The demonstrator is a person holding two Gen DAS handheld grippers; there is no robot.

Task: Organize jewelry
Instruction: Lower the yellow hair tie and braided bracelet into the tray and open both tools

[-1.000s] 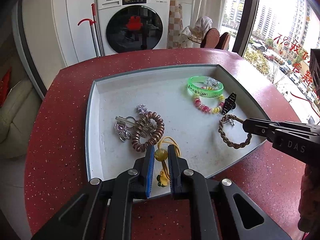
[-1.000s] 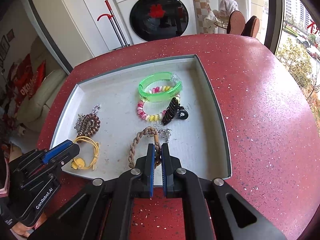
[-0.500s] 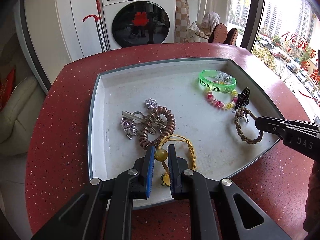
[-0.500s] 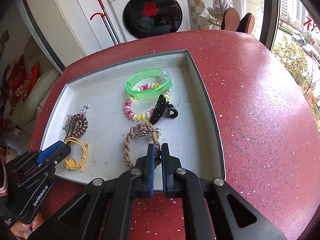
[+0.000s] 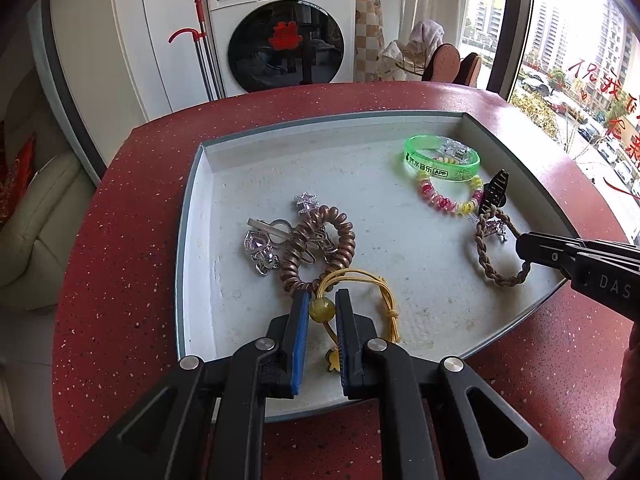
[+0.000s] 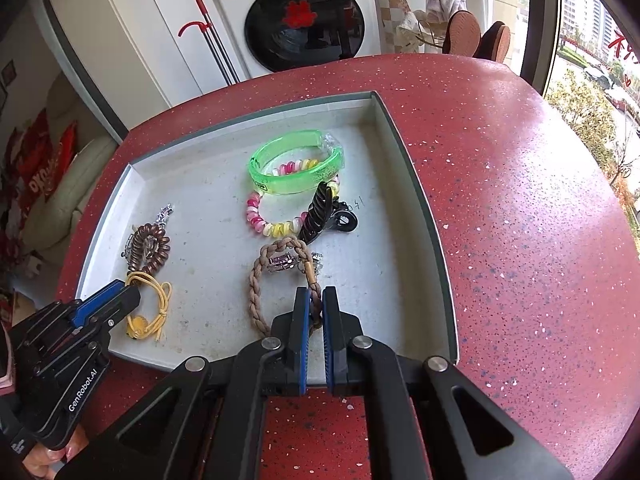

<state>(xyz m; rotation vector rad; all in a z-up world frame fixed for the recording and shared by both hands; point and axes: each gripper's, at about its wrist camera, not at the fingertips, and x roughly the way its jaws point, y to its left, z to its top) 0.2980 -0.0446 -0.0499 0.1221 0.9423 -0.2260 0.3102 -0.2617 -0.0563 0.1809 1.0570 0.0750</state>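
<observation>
Right now the left gripper (image 5: 321,309) is clamped on the round amber bead of a yellow elastic cord hair tie (image 5: 360,285), which lies at the near edge of a shallow grey rectangular tray (image 5: 192,216) on the red speckled desk (image 5: 120,208). Its blue-padded fingers (image 5: 301,336) press the bead from either side, and the cord loops out to the right of them, with a small yellow charm showing just below. Touching the cord at its far end is a brown spiral coil hair tie (image 5: 320,240), tangled with a cluster of silver charms and clips (image 5: 264,246). The right gripper (image 6: 315,304) is closed on the near right stretch of a brown braided cord bracelet (image 6: 256,292), whose loop lies flat on the tray floor with a small silver and purple trinket (image 6: 282,262) resting across its far end. Just beyond the bracelet sits a black ridged plastic claw clip (image 6: 320,214), touching a pink, white and yellow spiral coil hair tie (image 6: 264,224). A translucent green plastic bangle (image 6: 296,168) rests on the far part of that coil. Beyond the desk stands a white front-loading washing machine (image 5: 280,28).
</observation>
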